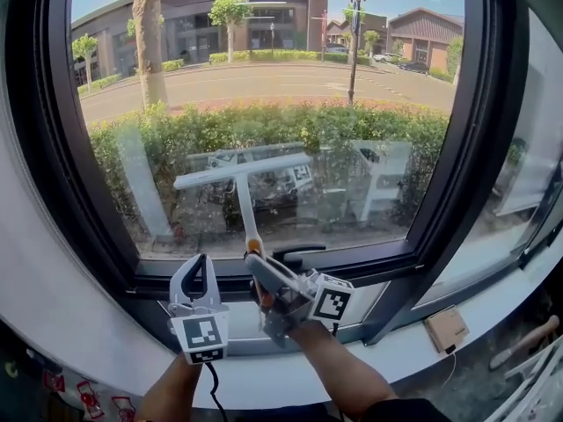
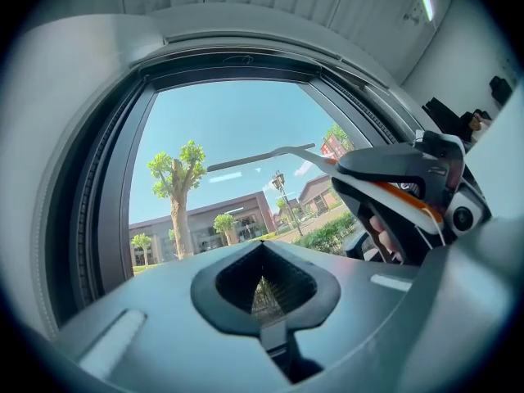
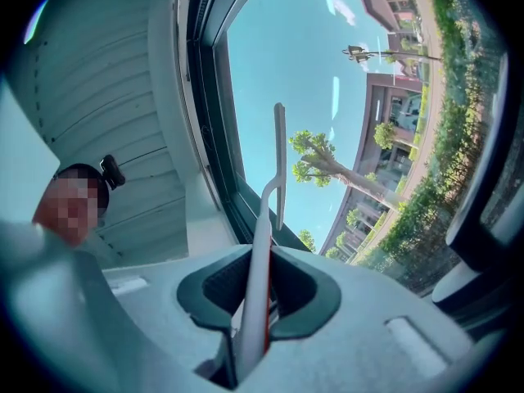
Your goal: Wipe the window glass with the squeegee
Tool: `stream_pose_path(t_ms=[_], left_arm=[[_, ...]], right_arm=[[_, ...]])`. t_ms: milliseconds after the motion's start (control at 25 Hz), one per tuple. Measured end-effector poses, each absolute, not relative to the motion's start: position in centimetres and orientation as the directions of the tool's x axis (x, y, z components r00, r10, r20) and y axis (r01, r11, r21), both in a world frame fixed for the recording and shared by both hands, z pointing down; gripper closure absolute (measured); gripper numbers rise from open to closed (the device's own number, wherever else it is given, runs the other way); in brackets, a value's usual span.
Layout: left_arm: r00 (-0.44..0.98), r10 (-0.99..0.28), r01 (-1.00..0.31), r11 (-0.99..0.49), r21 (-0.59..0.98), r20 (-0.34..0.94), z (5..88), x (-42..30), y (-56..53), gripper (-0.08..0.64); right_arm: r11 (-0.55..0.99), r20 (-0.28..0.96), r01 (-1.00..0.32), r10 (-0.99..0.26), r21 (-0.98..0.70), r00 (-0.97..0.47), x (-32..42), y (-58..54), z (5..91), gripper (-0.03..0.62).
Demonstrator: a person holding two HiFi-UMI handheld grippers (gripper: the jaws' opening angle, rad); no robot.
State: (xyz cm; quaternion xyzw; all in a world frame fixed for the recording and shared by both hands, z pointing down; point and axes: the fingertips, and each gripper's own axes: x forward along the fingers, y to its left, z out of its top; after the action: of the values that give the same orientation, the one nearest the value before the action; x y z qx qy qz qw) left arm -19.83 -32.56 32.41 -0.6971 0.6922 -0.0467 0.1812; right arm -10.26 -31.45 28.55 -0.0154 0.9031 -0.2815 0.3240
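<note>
Head view: squeegee [image 1: 242, 176] is held upright, with the blade at 12 o'clock, level across the lower glass [image 1: 264, 77]. Contact can't be confirmed. The handle is clamped in the right gripper [image 1: 258, 269]. The left gripper [image 1: 201, 266] is held just beside it at 9 o'clock.
Left gripper view: jaws are seen closed together, nothing between.
Right gripper view: jaws are closed on the handle, and the blade is seen at 12 o'clock.
</note>
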Motion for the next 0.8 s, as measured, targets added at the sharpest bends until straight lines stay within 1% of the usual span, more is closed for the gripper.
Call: stream_pose_path(t_ms=[160, 280, 560, 680, 800], left_arm=[[0.048, -0.963, -0.942, 0.045, -0.333, -0.267, 28.1, -18.8, -32.8, 0.541], [0.07, -0.939, -0.94, 0.051, -0.337, -0.337, 23.6, -17.2, -32.8, 0.541], [0.11, -0.866, -0.944, 0.062, -0.323, -0.487, 13.0, -12.4, -32.1, 0.541], [0.117, -0.837, -0.946, 0.071, -0.317, -0.534, 9.4, -10.2, -31.7, 0.541], [0.113, -0.826, -0.949, 0.075, -0.306, -0.553, 6.5, -8.6, -32.2, 0.541]], right_arm=[[0.866, -0.607, 0.181, -0.164, -0.466, -0.777, -8.4, -31.1, 25.6, 0.545], [0.896, -0.637, 0.21, -0.098, -0.391, -0.764, -6.7, -31.0, 21.4, 0.545], [0.965, -0.647, 0.149, -0.027, -0.215, -0.762, -1.1, -33.4, 10.5, 0.545], [0.97, -0.661, 0.155, -0.008, -0.188, -0.751, 1.2, -34.5, 6.7, 0.545], [0.965, -0.673, 0.181, 0.005, -0.191, -0.74, 2.7, -35.4, 4.4, 0.545]])
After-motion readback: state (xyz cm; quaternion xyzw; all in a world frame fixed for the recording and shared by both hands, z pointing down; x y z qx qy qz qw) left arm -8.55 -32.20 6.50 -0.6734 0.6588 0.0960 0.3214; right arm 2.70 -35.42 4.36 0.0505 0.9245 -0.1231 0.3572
